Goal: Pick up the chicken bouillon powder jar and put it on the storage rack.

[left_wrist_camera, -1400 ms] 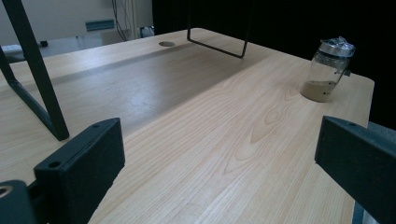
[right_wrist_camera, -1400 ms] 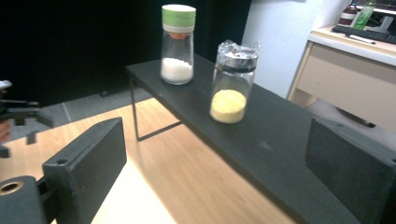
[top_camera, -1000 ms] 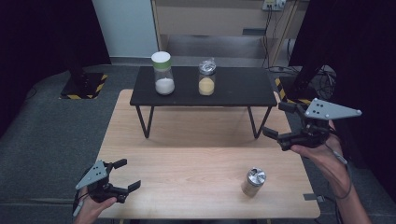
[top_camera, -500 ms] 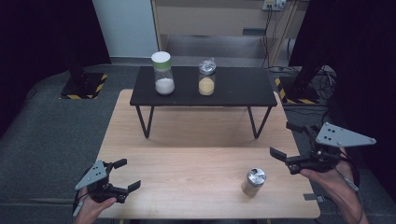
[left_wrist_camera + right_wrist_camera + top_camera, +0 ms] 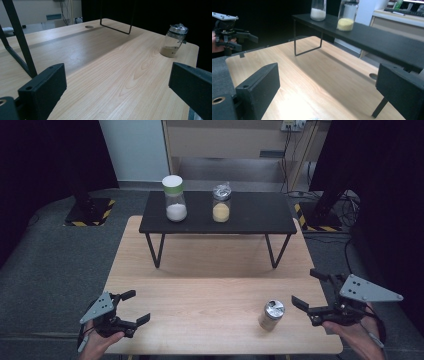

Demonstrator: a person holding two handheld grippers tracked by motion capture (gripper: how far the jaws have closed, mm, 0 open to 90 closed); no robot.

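I had both grippers low over the near edge of a light wooden table point(image 5: 210, 270). The small jar point(image 5: 271, 315) with a crinkled foil top and a little tan powder stood on the near right part of the wood, just left of my right gripper point(image 5: 310, 290). That gripper's jaws stood wide apart with nothing between them, the jar still outside them. My left gripper point(image 5: 134, 307) hung at the near left corner, jaws apart too and empty, well away from the jar; from its own camera the jar point(image 5: 173, 40) sat far across the grain near the table's edge.

At the far side a low black shelf point(image 5: 250, 217) on thin wire legs stood on the table, carrying a tall jar point(image 5: 174, 198) of white grains on the left and another jar point(image 5: 221, 203) of yellow grains beside it. Grey carpet lay around the table, black curtains hung on both sides, and a pale cabinet stood against the far wall.
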